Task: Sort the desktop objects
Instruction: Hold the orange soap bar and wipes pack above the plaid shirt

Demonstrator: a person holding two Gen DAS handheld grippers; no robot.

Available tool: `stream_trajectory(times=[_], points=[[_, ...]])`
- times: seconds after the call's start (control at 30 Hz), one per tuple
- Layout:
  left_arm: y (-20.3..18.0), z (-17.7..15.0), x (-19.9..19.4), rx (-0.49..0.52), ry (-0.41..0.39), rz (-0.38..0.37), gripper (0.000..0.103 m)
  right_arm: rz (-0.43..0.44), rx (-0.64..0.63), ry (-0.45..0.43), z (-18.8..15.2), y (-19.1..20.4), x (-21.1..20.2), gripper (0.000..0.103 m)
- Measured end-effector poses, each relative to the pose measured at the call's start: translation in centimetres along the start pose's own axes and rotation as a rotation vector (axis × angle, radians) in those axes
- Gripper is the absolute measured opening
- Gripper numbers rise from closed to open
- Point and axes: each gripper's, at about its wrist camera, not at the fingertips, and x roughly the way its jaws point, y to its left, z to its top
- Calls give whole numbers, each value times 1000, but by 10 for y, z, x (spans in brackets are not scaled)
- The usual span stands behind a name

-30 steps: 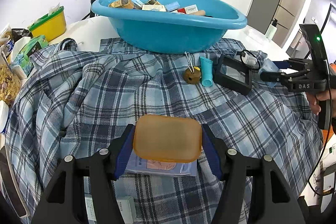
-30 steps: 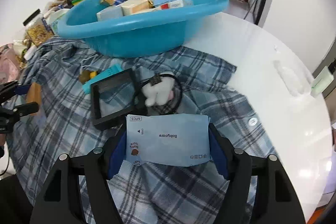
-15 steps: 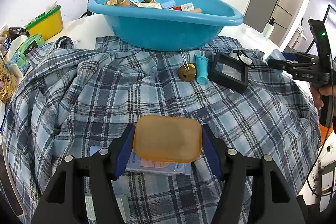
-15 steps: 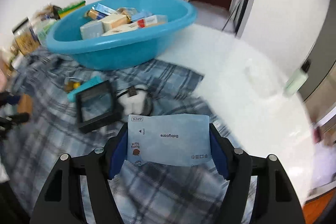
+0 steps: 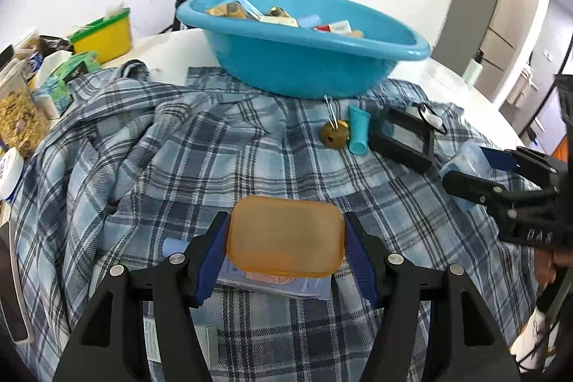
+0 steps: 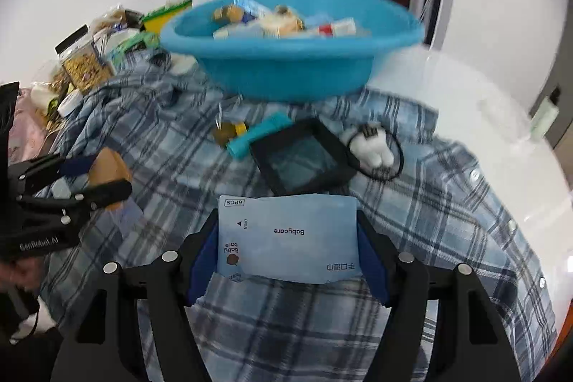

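My left gripper (image 5: 285,240) is shut on an amber soap bar (image 5: 285,235), held above the plaid shirt (image 5: 186,160). My right gripper (image 6: 287,240) is shut on a pale blue wipes packet (image 6: 288,238). A blue basin (image 5: 304,49) with several small boxes stands at the back of the table. In front of it lie a brown ball charm (image 5: 335,135), a teal tube (image 5: 359,129), a black frame (image 5: 403,138) and a white plush keyring (image 6: 370,145). The right gripper with its packet (image 5: 465,163) shows at the right of the left wrist view; the left gripper with the soap (image 6: 107,167) at the left of the right wrist view.
A flat packet (image 5: 272,283) lies on the shirt under the soap. A yellow tub (image 5: 104,34), a grain jar (image 6: 84,63) and snack packs crowd the far left. A small bottle (image 6: 544,113) stands on the white table (image 6: 483,95) at right. A bicycle stands behind the basin.
The right gripper with the wipes packet swung rightward, then back left toward the basin. The left gripper with the soap stayed almost in place.
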Motion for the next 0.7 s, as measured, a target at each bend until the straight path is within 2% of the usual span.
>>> stream_trajectory(times=[0.07,0.37,0.5,0.7], points=[[0,0,-3,-4,-20,15,65,-27,9,-50,-1,9,-7,68],[-2,5,-23,-47,-131,46,65,-101,49,-162,2,29,-23,68],[-8,2,-31,-39,-165,60,65,-99,73,-167,1,31,-20,68],[-11,-3,-29,-38,-156,57,65,-107,88,-158,-1,29,-14,68]])
